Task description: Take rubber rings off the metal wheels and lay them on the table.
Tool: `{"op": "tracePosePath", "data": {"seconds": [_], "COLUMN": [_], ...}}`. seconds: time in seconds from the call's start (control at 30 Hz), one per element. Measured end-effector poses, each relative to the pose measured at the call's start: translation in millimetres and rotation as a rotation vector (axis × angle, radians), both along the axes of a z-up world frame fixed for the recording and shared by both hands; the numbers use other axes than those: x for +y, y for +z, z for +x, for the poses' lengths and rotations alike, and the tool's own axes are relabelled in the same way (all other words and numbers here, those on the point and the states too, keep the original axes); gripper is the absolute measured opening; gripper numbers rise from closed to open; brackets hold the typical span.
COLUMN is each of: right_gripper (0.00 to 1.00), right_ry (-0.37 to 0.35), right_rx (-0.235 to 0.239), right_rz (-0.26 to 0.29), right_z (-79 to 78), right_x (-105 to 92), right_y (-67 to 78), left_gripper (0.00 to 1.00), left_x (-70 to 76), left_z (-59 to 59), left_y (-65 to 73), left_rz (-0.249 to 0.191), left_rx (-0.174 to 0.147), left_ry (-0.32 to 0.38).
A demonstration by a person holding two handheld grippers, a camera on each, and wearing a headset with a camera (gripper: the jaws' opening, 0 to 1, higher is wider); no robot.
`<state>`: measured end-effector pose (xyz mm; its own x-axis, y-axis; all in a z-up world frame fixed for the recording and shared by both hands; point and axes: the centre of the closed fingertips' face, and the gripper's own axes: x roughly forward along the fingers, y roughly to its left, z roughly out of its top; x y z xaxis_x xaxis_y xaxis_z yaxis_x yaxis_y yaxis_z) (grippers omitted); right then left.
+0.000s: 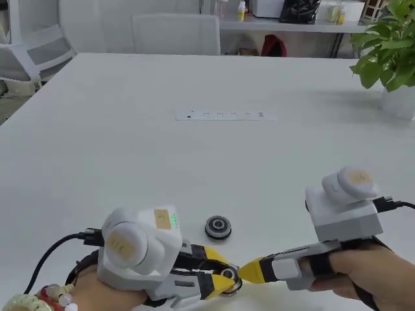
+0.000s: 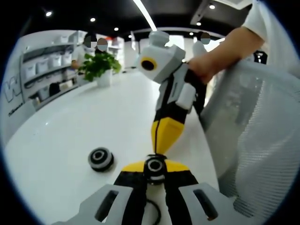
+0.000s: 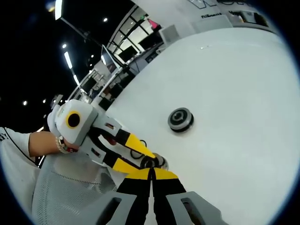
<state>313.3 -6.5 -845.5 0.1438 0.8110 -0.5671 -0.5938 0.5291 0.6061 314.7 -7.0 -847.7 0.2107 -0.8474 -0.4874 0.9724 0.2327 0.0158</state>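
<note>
A small metal wheel [image 1: 228,275] with a black rubber ring is held just above the table's near edge. My left gripper [image 1: 224,278] is shut on it, and the left gripper view has the wheel [image 2: 155,165] between the yellow-black jaws. My right gripper [image 1: 244,272] comes in from the right. Its jaws are pressed together at the wheel's rim [image 3: 154,161], on the rubber ring. A second wheel [image 1: 218,227] with its black ring lies flat on the white table [image 1: 194,162], just beyond both grippers.
A white power strip [image 1: 224,115] lies at mid-table. A potted plant [image 1: 389,52] stands at the far right corner. Chairs [image 1: 175,32] stand behind the far edge. A mesh chair back [image 2: 253,140] is close behind the person.
</note>
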Motion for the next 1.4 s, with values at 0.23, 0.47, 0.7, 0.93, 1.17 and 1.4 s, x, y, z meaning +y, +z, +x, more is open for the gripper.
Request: {"op": "tracePosePath", "data": {"seconds": [0.23,0.47,0.7,0.93,1.17,1.4], "right_gripper": [0.00,0.00,0.00,0.00,0.00,0.00], "right_ry": [0.007,0.015,-0.009,-0.010,-0.013,-0.042], "right_rx": [0.004,-0.008,-0.010,-0.007,-0.029,-0.044], "right_rz": [0.040,0.048,0.009,-0.041,-0.029,0.002], "right_z": [-1.9,-0.6,2.3,1.6,4.0,10.1], "right_x": [6.2,8.7,4.0,-0.7,-0.8,-5.0], "right_y": [7.0,8.8,4.1,-3.5,3.0,13.7], "left_gripper": [0.14,0.14,0.15,0.26,0.40,0.51], "left_x": [-0.1,-0.3,-1.1,0.7,7.2,27.5], "left_z": [-0.3,0.3,1.3,-5.0,-6.8,-0.8], "left_y": [0.1,0.2,0.4,7.3,32.4,69.0], "left_rz": [-0.002,-0.001,0.014,0.031,0.000,-0.020], "left_rx": [-0.001,-0.001,0.021,0.046,0.043,-0.006], "left_ry": [0.000,0.006,0.025,-0.012,-0.049,-0.044]}}
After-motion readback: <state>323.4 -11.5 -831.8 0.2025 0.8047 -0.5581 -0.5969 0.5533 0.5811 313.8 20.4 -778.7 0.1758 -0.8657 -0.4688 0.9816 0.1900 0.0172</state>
